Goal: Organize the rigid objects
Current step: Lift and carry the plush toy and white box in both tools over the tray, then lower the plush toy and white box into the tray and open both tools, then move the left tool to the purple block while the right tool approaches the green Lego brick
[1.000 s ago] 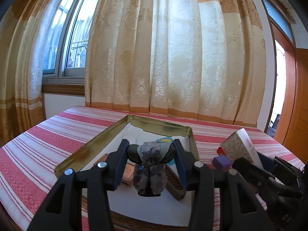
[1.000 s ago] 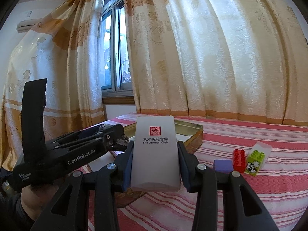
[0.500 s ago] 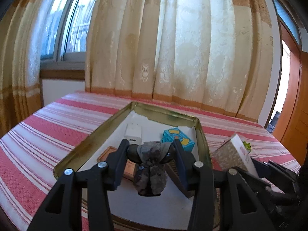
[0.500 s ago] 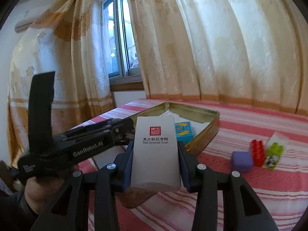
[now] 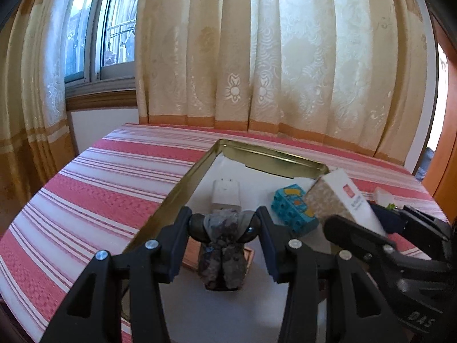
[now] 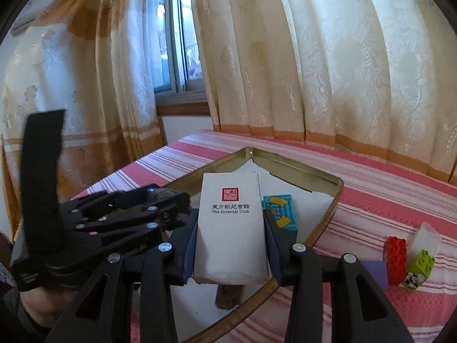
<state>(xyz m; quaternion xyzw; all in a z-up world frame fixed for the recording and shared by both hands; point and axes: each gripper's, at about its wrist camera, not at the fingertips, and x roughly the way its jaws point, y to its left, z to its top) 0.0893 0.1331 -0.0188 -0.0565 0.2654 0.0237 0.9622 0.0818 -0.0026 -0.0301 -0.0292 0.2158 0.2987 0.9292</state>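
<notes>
Gold-rimmed tray (image 5: pixel 182 183) sits on the striped cloth (image 5: pixel 114 177). Our left gripper (image 5: pixel 223 230) clamps a dark grey bundle (image 5: pixel 222 245) above it; our right gripper (image 6: pixel 230 230) clamps a white box (image 6: pixel 230 223) over the tray's edge.

Dark mottled object (image 5: pixel 222 245): a grey-black lumpy piece, upright, clamped between the left gripper's (image 5: pixel 223 241) pads above the tray's white floor.
White box (image 6: pixel 232 225): a tall carton printed "The Oriental Club" with a red seal, upright, gripped by the right gripper (image 6: pixel 231 245) over the tray's near right rim.
Gold tray (image 5: pixel 182 191): a shallow metal rectangle on the striped cloth.
Inside the tray: a white charger (image 5: pixel 226 193), a blue toy brick (image 5: pixel 294 208).
On the cloth right of the tray: a purple block (image 6: pixel 374 271), a red brick (image 6: pixel 396 255), a green brick (image 6: pixel 421 267).
</notes>
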